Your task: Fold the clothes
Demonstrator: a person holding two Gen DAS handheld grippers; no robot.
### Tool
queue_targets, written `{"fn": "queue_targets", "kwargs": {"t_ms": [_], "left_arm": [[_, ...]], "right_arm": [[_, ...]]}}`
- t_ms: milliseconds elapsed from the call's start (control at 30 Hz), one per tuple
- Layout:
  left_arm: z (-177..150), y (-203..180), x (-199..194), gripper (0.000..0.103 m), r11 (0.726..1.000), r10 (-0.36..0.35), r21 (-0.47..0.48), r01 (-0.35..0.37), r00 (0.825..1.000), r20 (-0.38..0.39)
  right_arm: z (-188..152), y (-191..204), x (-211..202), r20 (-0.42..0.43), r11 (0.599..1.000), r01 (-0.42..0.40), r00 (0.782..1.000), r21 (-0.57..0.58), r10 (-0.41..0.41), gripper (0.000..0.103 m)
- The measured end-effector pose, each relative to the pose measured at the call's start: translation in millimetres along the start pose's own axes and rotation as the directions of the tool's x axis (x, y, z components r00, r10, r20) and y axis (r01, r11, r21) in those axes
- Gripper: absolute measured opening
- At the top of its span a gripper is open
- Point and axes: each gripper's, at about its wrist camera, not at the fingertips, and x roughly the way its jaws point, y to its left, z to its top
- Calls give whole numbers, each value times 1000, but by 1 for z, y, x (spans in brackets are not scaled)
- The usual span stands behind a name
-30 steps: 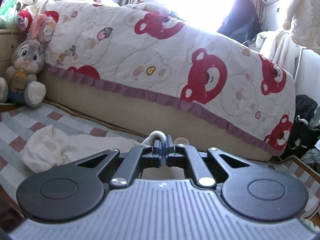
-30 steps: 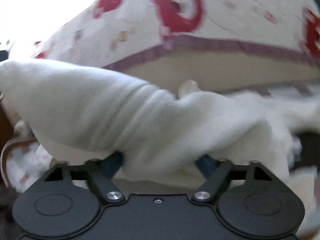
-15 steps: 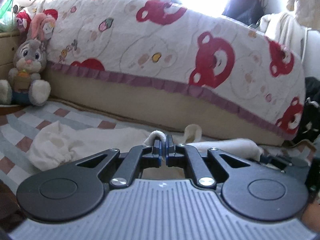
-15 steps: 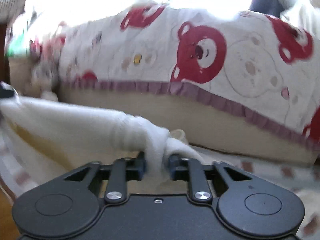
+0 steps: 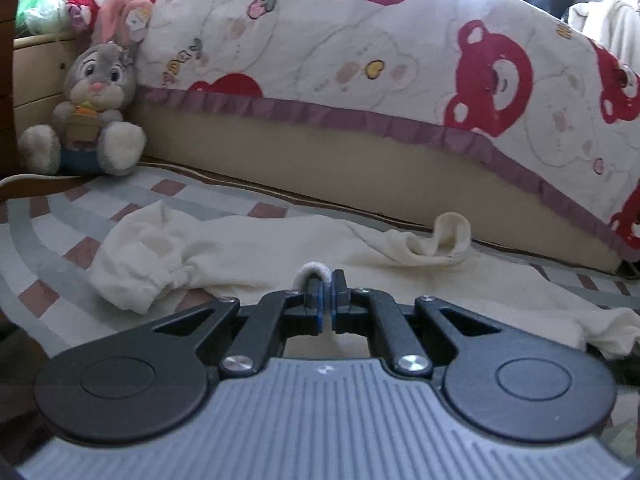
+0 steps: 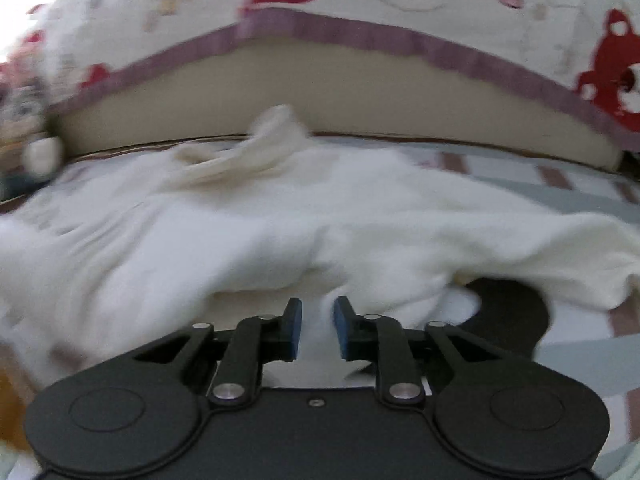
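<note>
A cream fleece garment (image 5: 280,252) lies spread across the striped, checked bed sheet (image 5: 48,240). One gathered sleeve cuff (image 5: 128,284) points left, and a curled edge (image 5: 452,232) stands up near the mattress side. My left gripper (image 5: 327,280) is shut on a small loop of the garment's near edge. In the right wrist view the garment (image 6: 240,232) is blurred and fills the middle. My right gripper (image 6: 318,320) is low over the bed, pinching a thick bunch of the near hem between its blue pads.
A quilt with red bears (image 5: 400,60) hangs over the beige mattress side (image 5: 320,160) behind the garment. A grey plush rabbit (image 5: 92,108) sits at the far left by a wooden drawer unit (image 5: 36,72). A dark rounded shape (image 6: 508,312) shows under the hem at right.
Both grippers have come down toward the bed. The garment, held stretched in the air a second ago, now lies spread on the sheet. Both grips stay closed on it.
</note>
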Motion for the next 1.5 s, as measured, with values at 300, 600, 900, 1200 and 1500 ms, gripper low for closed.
{"fn": "queue_targets", "kwargs": {"t_ms": [300,600,900,1200,1500], "left_arm": [[-7,3,-3,3,999,45,13,-45,999,1],[12,17,16,3,999,-13,-41,11,998,-69],[-6,37,153,4,988,148,-2,-154,951,-270],[-25,40,168,4,969,247,90,-232,933,-262],[-43,46,162,6,975,220,99,-199,931,-292]], "right_arm": [[-43,61,12,55,939,77,997,-336,-62,79],[5,45,33,256,846,292,947,-447,-192,14],[68,-27,107,-56,972,158,984,-173,-170,15],[56,33,51,87,919,183,983,-349,-163,18],[33,71,43,34,927,-67,996,-368,85,59]]}}
